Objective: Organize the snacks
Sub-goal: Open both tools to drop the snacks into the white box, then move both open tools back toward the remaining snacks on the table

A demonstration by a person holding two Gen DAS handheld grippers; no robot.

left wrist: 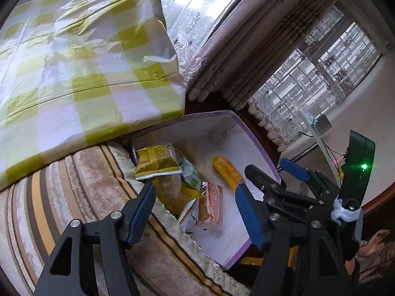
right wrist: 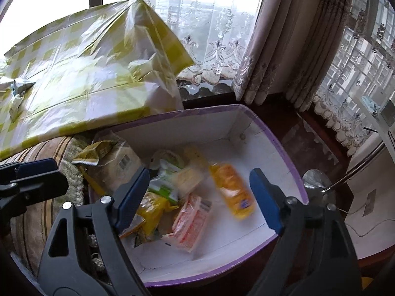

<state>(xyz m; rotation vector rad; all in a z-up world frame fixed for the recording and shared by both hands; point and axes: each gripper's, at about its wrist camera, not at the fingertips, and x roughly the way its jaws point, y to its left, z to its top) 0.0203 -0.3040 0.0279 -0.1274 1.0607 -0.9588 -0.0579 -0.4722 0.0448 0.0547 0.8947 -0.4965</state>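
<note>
Several snack packets already lie in the purple-edged box [right wrist: 284, 145]: an orange packet [right wrist: 232, 192] blurred on the white floor of the box, a pink-and-white packet [right wrist: 192, 219] beside it, green and yellow packets heaped toward the left wall, and a yellow printed packet [left wrist: 156, 160] tipped over the near rim. By my reading the sorting is well along. A crumpled silvery wrapper [right wrist: 19, 86] on the checked cloth [left wrist: 74, 61] of the worktop may be left. The left tongs [left wrist: 195, 212] and right tongs [right wrist: 200, 197] both stand wide apart above the box, holding nothing. Each crowds the other's space, and the striped blanket [left wrist: 49, 197] presses against the box's left side.
</note>
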